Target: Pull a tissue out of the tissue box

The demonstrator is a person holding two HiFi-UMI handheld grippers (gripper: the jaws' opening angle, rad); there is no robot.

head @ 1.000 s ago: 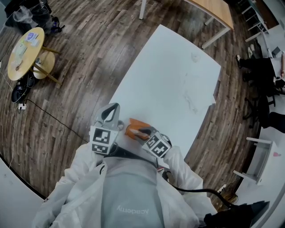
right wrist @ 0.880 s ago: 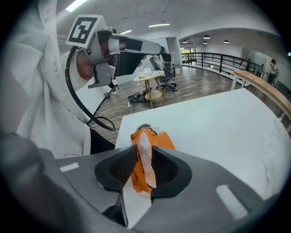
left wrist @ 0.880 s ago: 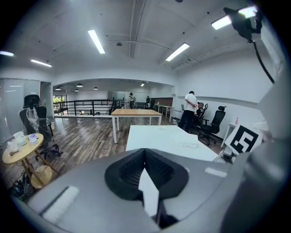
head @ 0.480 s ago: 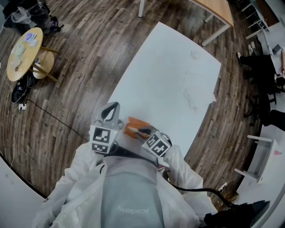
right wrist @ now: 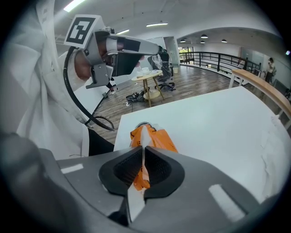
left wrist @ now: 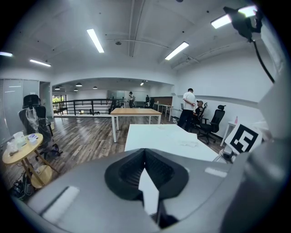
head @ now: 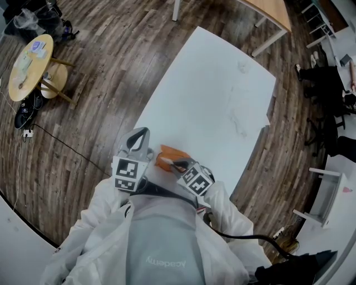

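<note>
An orange tissue pack [head: 166, 156] lies on the white table [head: 211, 94] near its edge closest to me. In the right gripper view the pack [right wrist: 159, 141] sits just past the jaws, and a white tissue [right wrist: 143, 134] stands up from its top. My right gripper [right wrist: 143, 152] has just been closing and is now shut on that tissue, which runs between the pads. In the head view, that right gripper [head: 176, 164] points steeply down onto the pack. My left gripper [head: 139, 136] hovers to the left of the pack, shut with nothing in it [left wrist: 144, 152].
Crumpled white sheets [head: 238, 121] lie farther out on the table. A round wooden side table [head: 30, 64] stands on the floor at the left, and a wooden table [head: 267, 14] stands beyond. Office chairs [head: 328, 111] are on the right. People [left wrist: 187, 109] stand far off.
The right gripper's jaws have drawn together over the top of the orange pack. Neither hand has shifted, and the pack stays where it was.
</note>
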